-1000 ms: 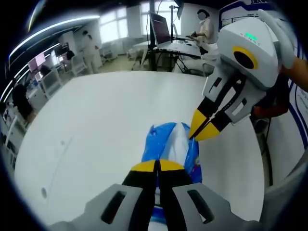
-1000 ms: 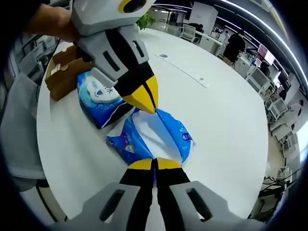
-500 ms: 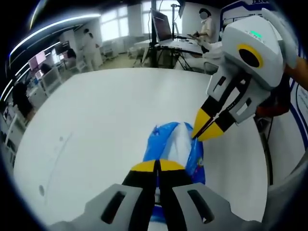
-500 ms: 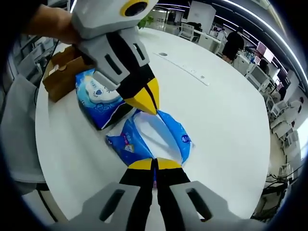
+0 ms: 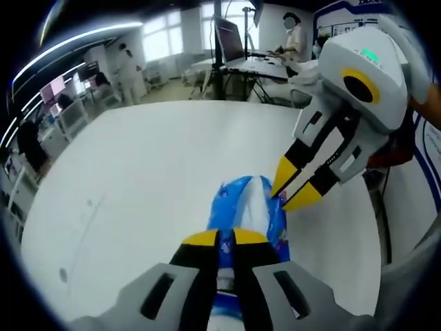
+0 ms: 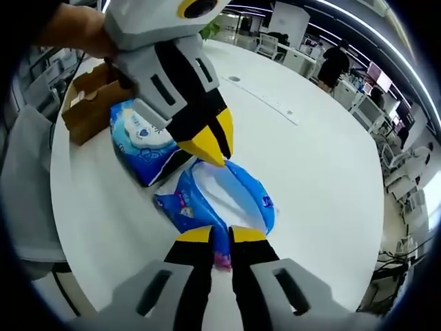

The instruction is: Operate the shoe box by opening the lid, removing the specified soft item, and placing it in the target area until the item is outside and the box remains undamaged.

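Shoe box (image 6: 86,103) sits open at the table (image 6: 324,179) edge, two blue soft packs (image 6: 220,200) already out beside it, so placing is nearly done: both the left gripper (image 5: 224,238) and right gripper (image 6: 220,234), jaws slightly parted around the nearer pack, should back away.

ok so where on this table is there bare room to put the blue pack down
The white table lies bare beyond the blue pack, out toward its far rim. In the left gripper view, the stretch to the pack's left is bare too. It is crowded where the second blue pack and the cardboard box sit by the left gripper.
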Demonstrator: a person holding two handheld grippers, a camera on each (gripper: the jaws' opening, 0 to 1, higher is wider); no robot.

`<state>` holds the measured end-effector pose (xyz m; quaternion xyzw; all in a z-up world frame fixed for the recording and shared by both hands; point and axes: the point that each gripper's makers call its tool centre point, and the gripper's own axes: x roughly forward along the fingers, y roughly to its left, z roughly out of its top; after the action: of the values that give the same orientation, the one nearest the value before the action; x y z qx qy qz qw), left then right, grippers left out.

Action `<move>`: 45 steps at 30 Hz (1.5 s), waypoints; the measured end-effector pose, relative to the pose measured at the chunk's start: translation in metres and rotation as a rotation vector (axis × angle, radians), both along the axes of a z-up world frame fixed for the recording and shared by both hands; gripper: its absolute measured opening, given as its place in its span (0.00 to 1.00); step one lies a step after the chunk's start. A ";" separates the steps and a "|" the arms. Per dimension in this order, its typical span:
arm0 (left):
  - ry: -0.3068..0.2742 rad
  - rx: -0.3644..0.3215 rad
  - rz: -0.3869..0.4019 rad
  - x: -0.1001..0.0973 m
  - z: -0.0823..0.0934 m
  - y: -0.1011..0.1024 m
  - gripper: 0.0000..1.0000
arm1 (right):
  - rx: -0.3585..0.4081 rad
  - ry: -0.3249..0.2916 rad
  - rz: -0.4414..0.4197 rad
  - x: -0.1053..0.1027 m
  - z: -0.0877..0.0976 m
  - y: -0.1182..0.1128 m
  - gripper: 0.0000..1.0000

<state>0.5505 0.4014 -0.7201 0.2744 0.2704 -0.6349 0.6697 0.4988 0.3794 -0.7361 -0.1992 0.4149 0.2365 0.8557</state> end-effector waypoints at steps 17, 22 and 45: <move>-0.039 0.001 0.002 -0.009 0.033 0.041 0.17 | -0.002 -0.006 0.035 -0.015 0.029 0.028 0.19; -0.049 0.001 0.005 -0.014 0.046 0.058 0.21 | 0.004 -0.017 0.058 -0.018 0.042 0.040 0.23; -0.013 -0.043 0.176 -0.020 0.077 0.171 0.42 | 0.062 0.018 0.193 -0.030 0.073 0.110 0.39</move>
<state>0.5302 0.5725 -0.6433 0.2393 0.2755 -0.5776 0.7302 0.4687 0.4897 -0.6634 -0.2097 0.3939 0.3324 0.8309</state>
